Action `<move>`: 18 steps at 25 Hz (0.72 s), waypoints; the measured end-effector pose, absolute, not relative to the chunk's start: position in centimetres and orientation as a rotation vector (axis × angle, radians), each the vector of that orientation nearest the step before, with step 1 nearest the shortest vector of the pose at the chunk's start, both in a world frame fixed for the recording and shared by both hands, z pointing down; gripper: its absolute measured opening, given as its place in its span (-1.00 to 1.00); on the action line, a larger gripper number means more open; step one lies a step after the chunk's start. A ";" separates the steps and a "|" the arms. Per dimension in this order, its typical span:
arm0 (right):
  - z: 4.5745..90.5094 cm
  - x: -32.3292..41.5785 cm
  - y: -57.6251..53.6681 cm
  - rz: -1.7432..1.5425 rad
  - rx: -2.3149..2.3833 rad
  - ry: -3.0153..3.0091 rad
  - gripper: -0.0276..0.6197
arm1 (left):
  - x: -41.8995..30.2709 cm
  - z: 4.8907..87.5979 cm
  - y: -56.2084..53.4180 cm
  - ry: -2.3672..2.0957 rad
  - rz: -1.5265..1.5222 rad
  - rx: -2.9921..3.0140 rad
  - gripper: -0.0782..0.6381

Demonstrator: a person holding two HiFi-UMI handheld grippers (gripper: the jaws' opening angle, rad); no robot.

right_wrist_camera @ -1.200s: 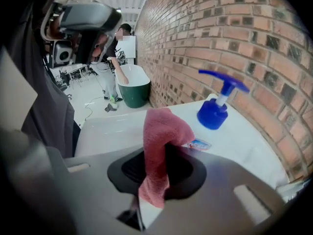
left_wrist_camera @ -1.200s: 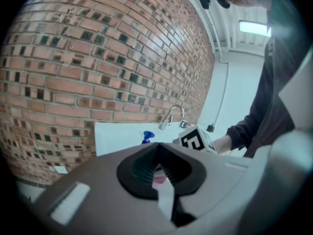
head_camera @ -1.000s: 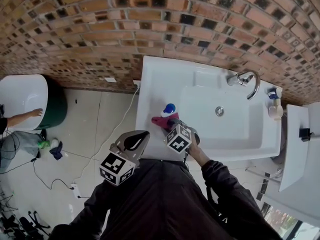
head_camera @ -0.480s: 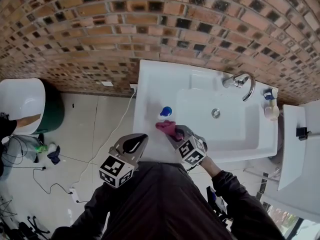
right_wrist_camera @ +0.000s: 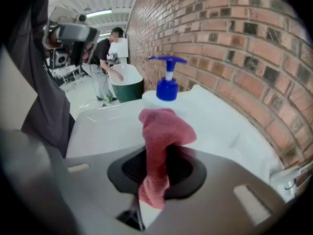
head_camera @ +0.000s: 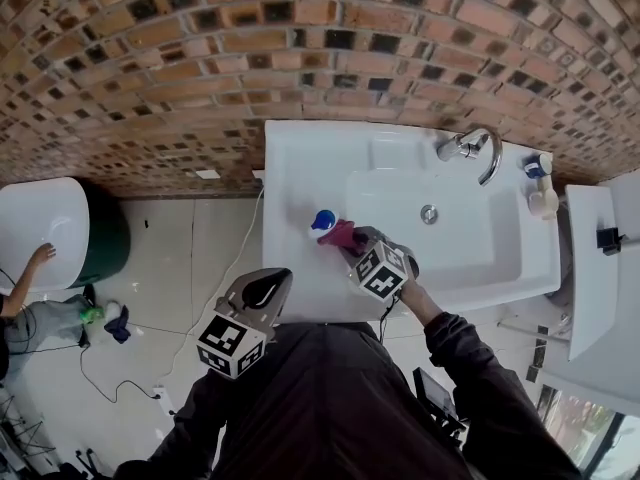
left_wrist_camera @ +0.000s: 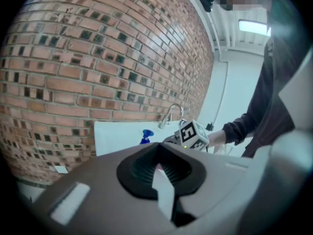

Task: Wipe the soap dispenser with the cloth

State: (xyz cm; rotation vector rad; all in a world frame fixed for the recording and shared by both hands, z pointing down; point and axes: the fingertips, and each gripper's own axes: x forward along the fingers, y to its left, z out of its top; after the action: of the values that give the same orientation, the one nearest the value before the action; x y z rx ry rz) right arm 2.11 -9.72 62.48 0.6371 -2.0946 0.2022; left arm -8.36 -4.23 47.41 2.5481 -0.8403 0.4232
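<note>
The white soap dispenser (head_camera: 322,221) with a blue pump stands on the sink's left ledge, and its pump head (right_wrist_camera: 167,84) shows just beyond the cloth in the right gripper view. My right gripper (head_camera: 356,244) is shut on a pink cloth (head_camera: 343,235), which sits right beside the dispenser on its near right side. The cloth (right_wrist_camera: 159,141) rises out of the shut jaws and folds over at the top. My left gripper (head_camera: 270,283) hangs shut and empty in front of the sink, apart from the dispenser (left_wrist_camera: 146,135).
The white sink (head_camera: 300,168) is set against a brick wall, with a chrome faucet (head_camera: 470,148) and a small bottle (head_camera: 543,196) at the right. A white cabinet (head_camera: 590,268) stands further right. A white tub (head_camera: 40,223) and a person's arm (head_camera: 28,268) are at the far left.
My right gripper has carried the cloth from the dispenser's near left side to its near right side, and has lifted a little. The left gripper has stayed where it was.
</note>
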 end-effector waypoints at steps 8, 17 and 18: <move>66.3 2.0 -9.7 0.260 0.541 -1.974 -0.70 | -8.9 47.5 -3.9 -0.868 0.423 2.527 -0.78; 56.7 4.9 -9.7 0.079 0.617 -2.137 -0.70 | -7.6 47.5 -4.4 -0.830 0.408 2.553 -0.78; 56.3 5.2 -10.3 0.058 0.620 -2.132 -0.70 | -7.5 47.4 -4.5 -0.827 0.407 2.556 -0.78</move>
State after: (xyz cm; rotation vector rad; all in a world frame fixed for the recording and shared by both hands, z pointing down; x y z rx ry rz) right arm 5.21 -10.29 56.26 0.6203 -2.1317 0.0579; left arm -7.46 -4.48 47.45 2.5565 -0.8269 0.4069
